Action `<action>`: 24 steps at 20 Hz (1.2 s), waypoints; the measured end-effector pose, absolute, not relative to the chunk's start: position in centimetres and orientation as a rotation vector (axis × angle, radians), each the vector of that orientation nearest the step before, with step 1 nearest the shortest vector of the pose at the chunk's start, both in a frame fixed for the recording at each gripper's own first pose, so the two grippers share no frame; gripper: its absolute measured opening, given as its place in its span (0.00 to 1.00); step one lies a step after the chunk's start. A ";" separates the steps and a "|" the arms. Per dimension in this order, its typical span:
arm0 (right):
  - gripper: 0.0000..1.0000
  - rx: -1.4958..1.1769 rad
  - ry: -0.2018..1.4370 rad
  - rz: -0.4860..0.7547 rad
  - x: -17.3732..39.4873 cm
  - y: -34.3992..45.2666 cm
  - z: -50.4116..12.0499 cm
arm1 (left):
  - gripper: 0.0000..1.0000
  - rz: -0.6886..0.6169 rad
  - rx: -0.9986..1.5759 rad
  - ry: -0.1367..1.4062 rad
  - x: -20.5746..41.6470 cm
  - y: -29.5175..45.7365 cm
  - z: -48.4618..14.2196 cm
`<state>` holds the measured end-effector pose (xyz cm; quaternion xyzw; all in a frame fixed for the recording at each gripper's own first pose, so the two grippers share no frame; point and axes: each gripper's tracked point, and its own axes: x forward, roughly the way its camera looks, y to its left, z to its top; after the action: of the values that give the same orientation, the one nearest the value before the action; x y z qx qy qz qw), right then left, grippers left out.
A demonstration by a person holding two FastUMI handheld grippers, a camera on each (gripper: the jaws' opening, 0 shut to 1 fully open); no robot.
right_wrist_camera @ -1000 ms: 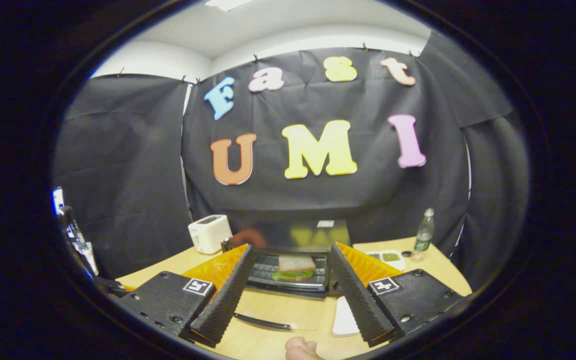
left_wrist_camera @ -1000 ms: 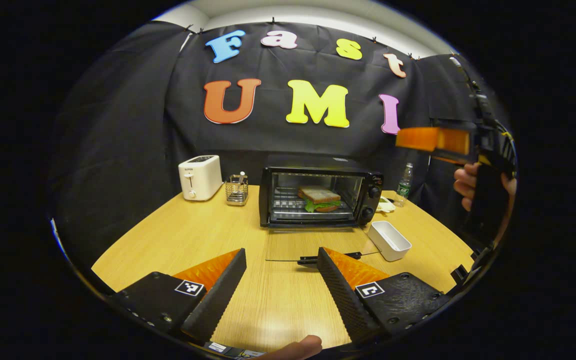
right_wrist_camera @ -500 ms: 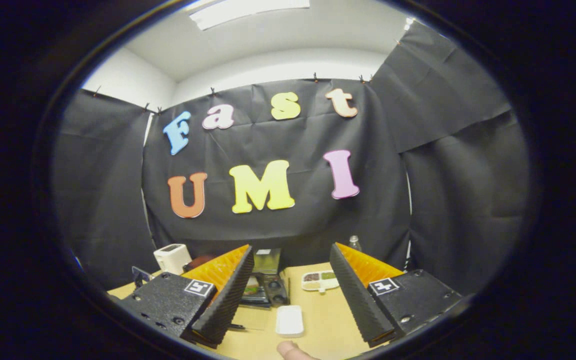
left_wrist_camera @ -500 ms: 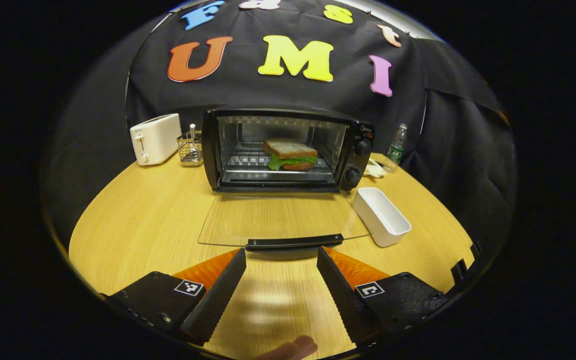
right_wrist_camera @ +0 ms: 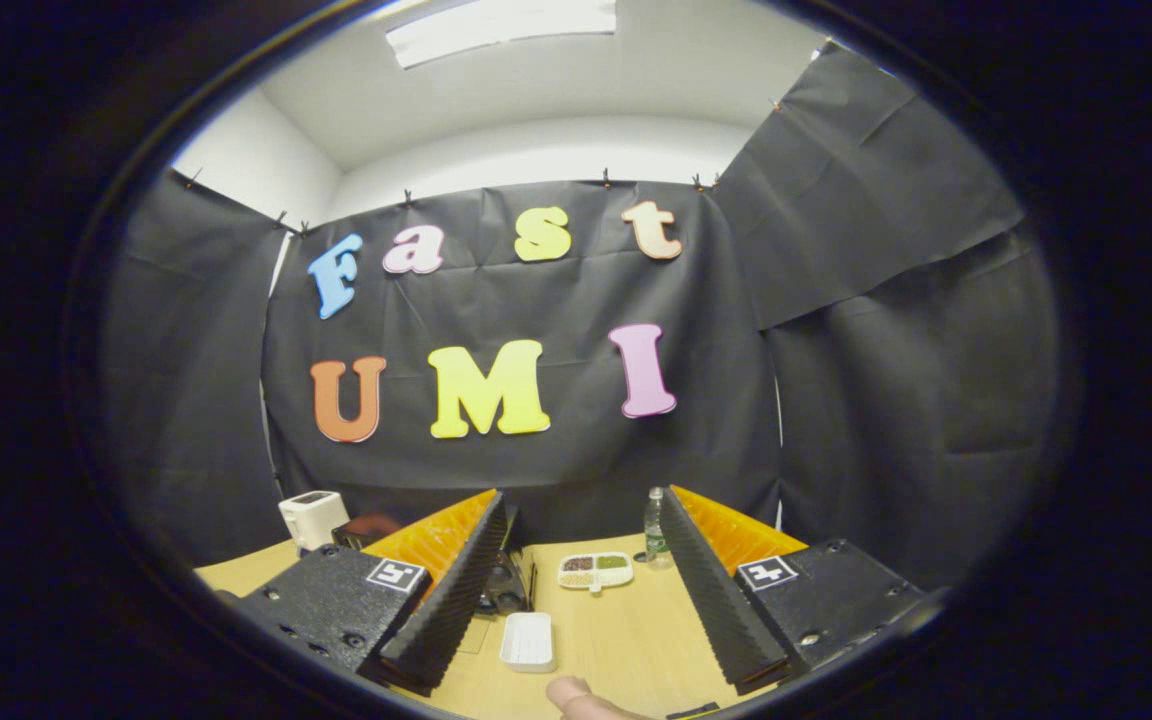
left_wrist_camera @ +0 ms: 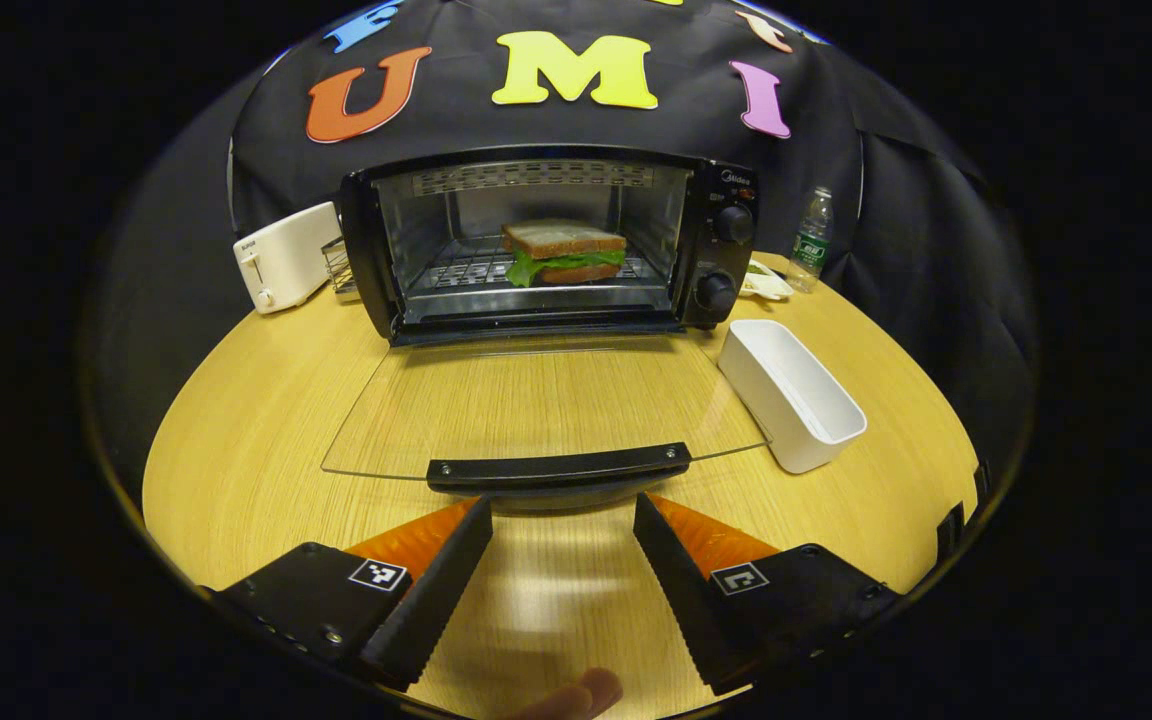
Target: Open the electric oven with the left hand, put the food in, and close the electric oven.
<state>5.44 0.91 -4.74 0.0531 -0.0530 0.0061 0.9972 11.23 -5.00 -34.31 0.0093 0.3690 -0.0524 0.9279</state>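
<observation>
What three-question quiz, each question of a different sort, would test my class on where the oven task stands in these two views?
1. True or false: the sandwich lies on the rack inside the electric oven.
2. The glass door is: A) shut, B) folded down flat and open, C) taken off.
3. Fill in: the left hand-held gripper is open, just short of the door's ____.

Key
1. True.
2. B.
3. handle.
The right hand-held gripper is open too, held high and empty.
</observation>
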 end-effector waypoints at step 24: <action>0.95 0.109 -0.066 0.005 6.6 -1.1 -8.4 | 0.93 -0.043 0.036 0.619 14.1 -4.7 -27.8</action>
<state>6.56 -1.10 -8.45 0.0546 -0.0332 0.0024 0.9980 14.15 -4.65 -27.79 0.0179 0.3047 -0.0211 0.9520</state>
